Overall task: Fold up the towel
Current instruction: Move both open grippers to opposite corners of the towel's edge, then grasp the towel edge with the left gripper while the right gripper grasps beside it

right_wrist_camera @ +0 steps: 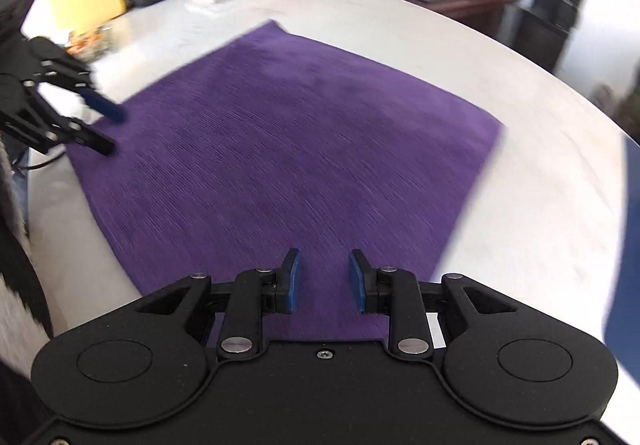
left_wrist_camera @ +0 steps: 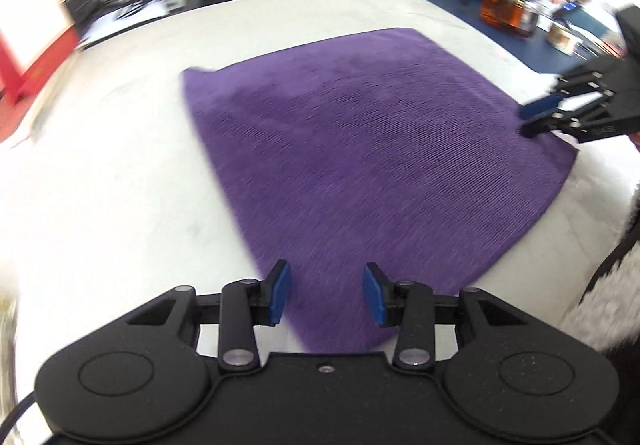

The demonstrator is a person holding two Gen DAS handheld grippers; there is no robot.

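Blue pads are seen closest, on the left hand-held gripper (left_wrist_camera: 326, 295). Its jaws are spread a little, and only the purple towel (left_wrist_camera: 360, 149) is seen under the gap, with nothing pinched. From this view the pads hang over the near corner of the towel. Whether the cloth is touched cannot be told.

The towel is laid out flat on the white counter (left_wrist_camera: 120, 173), and no part is folded over yet. One corner of the towel points to the far side of the counter.

The right hand-held gripper (right_wrist_camera: 325, 281) is held over another near corner of the towel (right_wrist_camera: 280, 149). Its jaws are spread too, a bit less, and nothing is pinched there. In the left view the same gripper is seen at the towel's right corner, with its tips low by the edge.

So the very first step seems to be in hand: the two near corners are being lined up for a grab.

Next, each corner probably needs to be pinched. Then both would be lifted together and carried over the towel to its far edge, so that the edges meet.
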